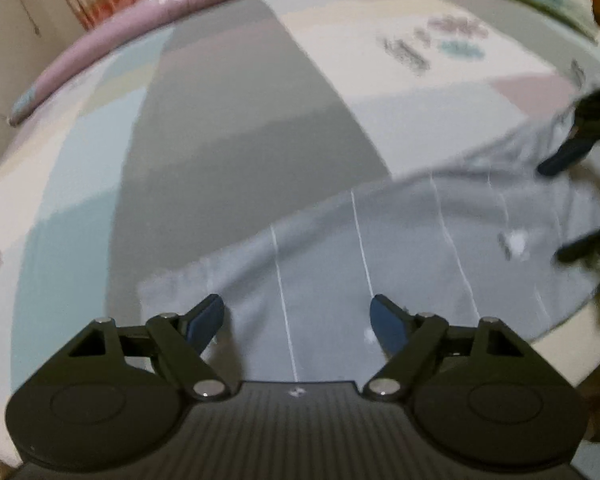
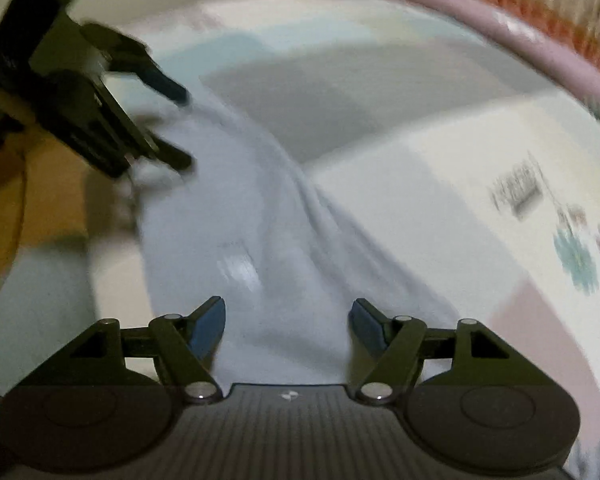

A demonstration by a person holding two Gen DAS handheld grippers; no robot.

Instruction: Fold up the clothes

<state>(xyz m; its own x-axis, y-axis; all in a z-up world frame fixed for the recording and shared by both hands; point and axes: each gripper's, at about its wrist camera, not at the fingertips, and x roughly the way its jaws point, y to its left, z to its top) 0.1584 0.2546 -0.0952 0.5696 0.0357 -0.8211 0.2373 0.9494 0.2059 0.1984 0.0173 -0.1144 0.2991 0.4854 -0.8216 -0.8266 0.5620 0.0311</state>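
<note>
Patchwork bedspread [image 1: 236,128]; grey garment [image 1: 380,240] under open jaws

Each handheld tool is matte black plastic. The left gripper [image 1: 298,320] has a ribbed central housing with a small pale mark near its front edge, flanked by two rounded discs with shallow circular recesses. Angled link arms run forward from silver pivot screws, with smaller silver pins further out, and end in fingers [image 1: 206,320] faced with blue pads. The right gripper [image 2: 287,322] is built the same way, with blue pads [image 2: 208,326]; its view is blurred, so finer markings may be lost
</note>
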